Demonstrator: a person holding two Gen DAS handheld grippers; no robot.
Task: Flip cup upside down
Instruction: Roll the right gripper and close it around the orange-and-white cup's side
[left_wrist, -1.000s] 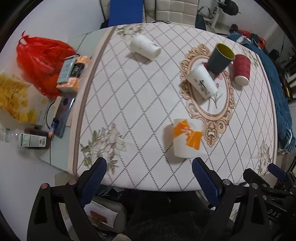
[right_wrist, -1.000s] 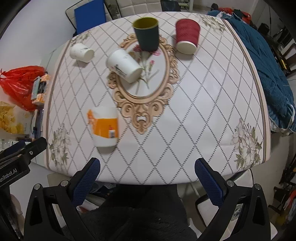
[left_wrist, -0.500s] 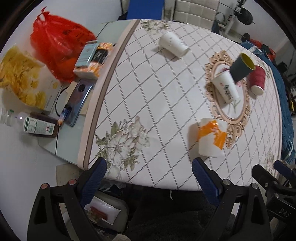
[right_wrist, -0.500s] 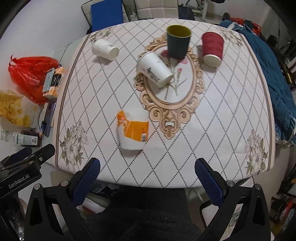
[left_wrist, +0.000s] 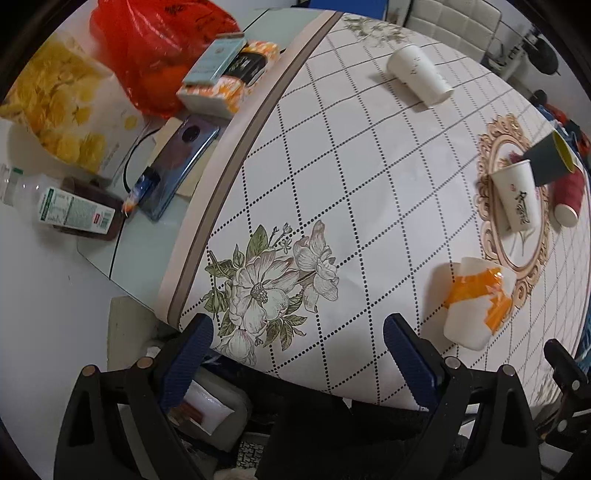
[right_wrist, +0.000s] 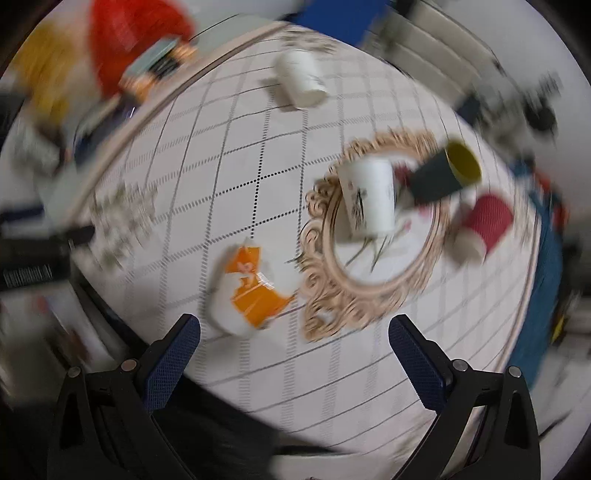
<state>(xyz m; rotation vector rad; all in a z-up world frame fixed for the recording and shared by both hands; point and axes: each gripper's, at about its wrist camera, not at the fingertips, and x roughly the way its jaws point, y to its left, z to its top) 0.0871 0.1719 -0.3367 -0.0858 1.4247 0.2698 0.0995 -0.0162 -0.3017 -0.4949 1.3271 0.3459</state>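
Note:
Several cups stand on a patterned tablecloth. A white and orange cup (left_wrist: 476, 302) stands mouth down near the front edge; it also shows in the right wrist view (right_wrist: 249, 290). A dark cup with a yellow inside (right_wrist: 445, 175) stands mouth up beside a white printed cup (right_wrist: 369, 199) and a red ribbed cup (right_wrist: 482, 225), both mouth down. A plain white cup (left_wrist: 419, 74) stands mouth down at the far side. My left gripper (left_wrist: 297, 349) and right gripper (right_wrist: 293, 349) are open, empty, above the front edge.
Left of the tablecloth lie a red plastic bag (left_wrist: 155, 48), a snack bag (left_wrist: 55, 107), small boxes (left_wrist: 225, 70), a phone (left_wrist: 177, 166) and a bottle (left_wrist: 70, 210). A blue cloth (right_wrist: 543, 295) hangs at the table's right edge. The right wrist view is blurred.
Both grippers have swung left and tilted. The left view now takes in more of the table's left side. The cups have not moved. The right view has become blurred.

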